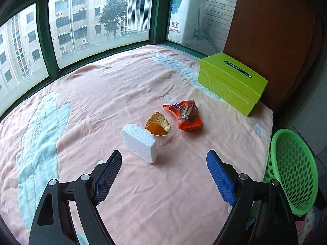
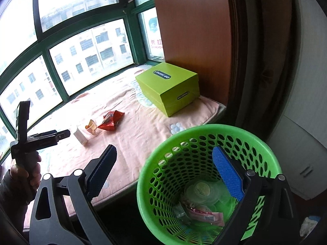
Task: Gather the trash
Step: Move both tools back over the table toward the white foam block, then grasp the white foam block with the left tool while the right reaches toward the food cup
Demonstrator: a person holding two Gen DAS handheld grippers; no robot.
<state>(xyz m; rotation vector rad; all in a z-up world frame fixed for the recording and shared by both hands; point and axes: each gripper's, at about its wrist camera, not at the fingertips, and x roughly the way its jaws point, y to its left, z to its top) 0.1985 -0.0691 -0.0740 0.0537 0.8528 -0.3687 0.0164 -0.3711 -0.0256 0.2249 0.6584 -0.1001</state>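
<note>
- The white rectangular foam block (image 1: 140, 143) stands on the pink bedspread (image 1: 163, 194), just ahead of the left tongs (image 1: 163, 169), beside a clear plastic cup (image 1: 161, 128) and an orange snack wrapper (image 1: 187, 114).
- Left tongs: spread wide, holding nothing.
- Right tongs (image 2: 171, 171): spread wide and empty, one finger inside the green perforated plastic basket (image 2: 204, 138), where wrappers lie.

Soft daylight comes in through the bay window (image 1: 98, 18), lighting the pink bed cover (image 1: 163, 183) evenly, and the white foam block (image 1: 140, 143) casts only a faint shadow toward the camera. In the right wrist view the window panes (image 2: 87, 49) are blown out to near white with a hazy glare, while the curtain (image 2: 261, 61) and the area under the bed edge fall dark. Both fisheye views bend the window frames into curves and darken at the corners; focus is fairly sharp throughout.
</note>
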